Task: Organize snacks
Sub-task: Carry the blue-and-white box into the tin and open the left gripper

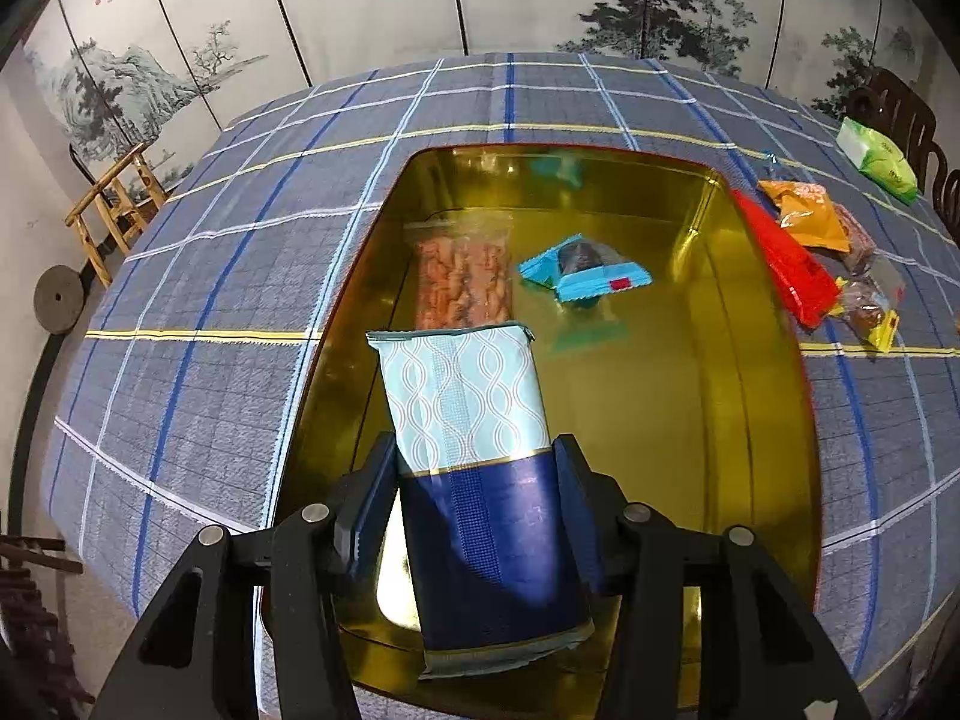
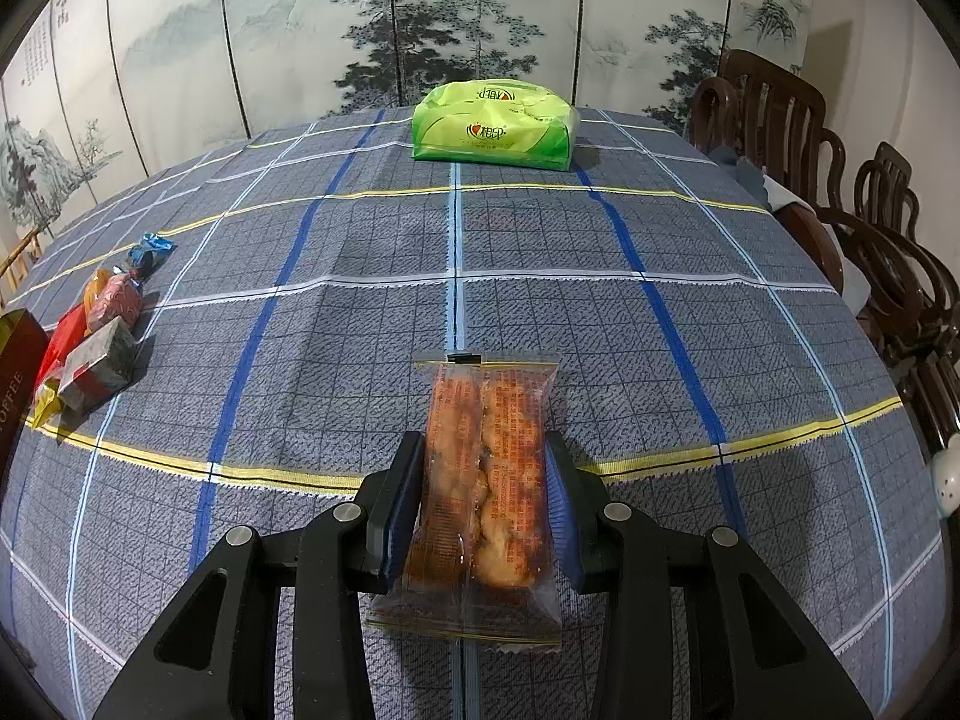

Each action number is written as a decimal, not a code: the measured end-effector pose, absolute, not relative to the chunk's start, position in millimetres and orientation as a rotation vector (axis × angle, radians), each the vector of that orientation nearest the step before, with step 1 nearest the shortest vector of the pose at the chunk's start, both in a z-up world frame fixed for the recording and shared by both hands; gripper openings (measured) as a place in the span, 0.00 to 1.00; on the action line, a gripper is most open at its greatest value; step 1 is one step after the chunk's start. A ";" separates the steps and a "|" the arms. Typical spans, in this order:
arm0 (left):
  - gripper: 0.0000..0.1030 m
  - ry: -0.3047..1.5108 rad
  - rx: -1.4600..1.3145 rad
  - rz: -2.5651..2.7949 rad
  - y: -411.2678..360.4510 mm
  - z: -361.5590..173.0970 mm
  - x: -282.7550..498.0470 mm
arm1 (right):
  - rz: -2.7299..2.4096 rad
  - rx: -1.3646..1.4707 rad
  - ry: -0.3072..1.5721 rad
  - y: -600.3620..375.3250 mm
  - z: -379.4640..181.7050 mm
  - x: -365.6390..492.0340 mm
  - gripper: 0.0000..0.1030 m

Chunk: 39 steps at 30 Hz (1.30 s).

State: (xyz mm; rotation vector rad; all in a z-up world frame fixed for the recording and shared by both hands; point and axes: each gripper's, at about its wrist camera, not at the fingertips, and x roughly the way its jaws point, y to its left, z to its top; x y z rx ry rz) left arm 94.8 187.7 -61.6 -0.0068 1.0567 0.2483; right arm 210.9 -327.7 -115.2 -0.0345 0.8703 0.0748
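Painted folding screens (image 2: 372, 18) with misty mountains and pines stand behind a table covered in a blue-grey checked cloth (image 2: 540, 312).

From the left wrist view, the left claw (image 1: 477, 498) is clamped on a long snack packet (image 1: 480, 480), pale blue with a wavy pattern at its far end and dark blue at the near end. Both pads press on the packet's sides about halfway along. The packet hangs over a gold tin (image 1: 762, 420) that lies open on the cloth directly beneath and ahead of the claw. Inside the tin, just beyond the tip of the held packet, lies a clear pack of orange-brown biscuits (image 1: 465, 282). To the right of that sits a small blue-wrapped sweet (image 1: 585, 270). Outside the tin, off to the claw's far right, there is a red packet (image 1: 792, 264), with an orange packet (image 1: 810, 216) and a few small wrapped pieces beside it.

From the right wrist view, the right claw (image 2: 483, 498) grips a clear wrapper of golden-brown pastry (image 2: 489, 480), pads tight on both long sides, above the bare cloth. Far ahead of this claw, a green pack of tissues (image 2: 492, 126) rests near the table's far edge. Well to its left lies a cluster of small wrapped snacks (image 2: 102, 336) beside a dark red box (image 2: 15, 372). Dark wooden chairs (image 2: 870, 240) stand along the right.
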 end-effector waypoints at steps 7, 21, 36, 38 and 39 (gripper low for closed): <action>0.46 1.045 0.008 0.264 190.9 -69.8 93.9 | 0.075 -0.035 0.870 -327.4 -115.1 211.0 0.38; 0.49 1.000 0.058 0.286 193.4 -65.7 90.3 | 0.072 -0.037 0.870 -327.7 -115.0 210.8 0.38; 0.52 0.909 0.036 0.315 193.7 -34.6 69.5 | 0.057 -0.034 0.870 -330.4 -114.1 208.6 0.38; 0.52 0.892 0.028 0.312 190.2 -28.7 63.7 | 0.051 -0.027 0.872 -333.0 -113.8 205.4 0.38; 0.52 0.887 0.026 0.312 188.5 -25.7 60.9 | 0.048 -0.021 0.875 -333.6 -113.7 203.5 0.38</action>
